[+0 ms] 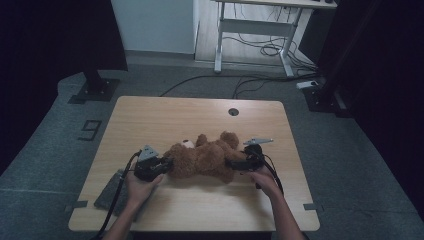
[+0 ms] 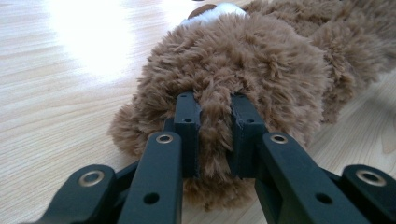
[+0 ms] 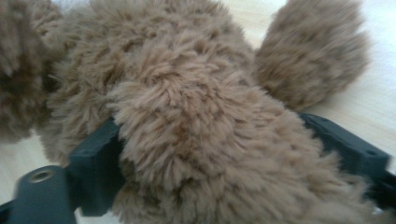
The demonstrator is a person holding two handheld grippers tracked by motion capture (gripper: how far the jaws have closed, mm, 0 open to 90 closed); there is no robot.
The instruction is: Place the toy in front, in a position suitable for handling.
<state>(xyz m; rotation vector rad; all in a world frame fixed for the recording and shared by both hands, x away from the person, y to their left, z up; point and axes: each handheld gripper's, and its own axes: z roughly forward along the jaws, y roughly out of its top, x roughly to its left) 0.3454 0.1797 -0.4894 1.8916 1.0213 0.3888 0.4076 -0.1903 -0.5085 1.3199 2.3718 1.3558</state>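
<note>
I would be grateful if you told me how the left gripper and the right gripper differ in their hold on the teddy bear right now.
The left gripper is shut, pinching a narrow tuft of the teddy bear, while the right gripper stands wide, a thick furry limb between its jaws. In the high view the left gripper is at the bear's left end, by its head; the right gripper is at the opposite end. Both lie low over the wooden table, each in one hand.

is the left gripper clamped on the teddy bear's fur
Yes, in the left gripper view the left gripper pinches a tuft of the teddy bear between its nearly closed jaws.
</note>
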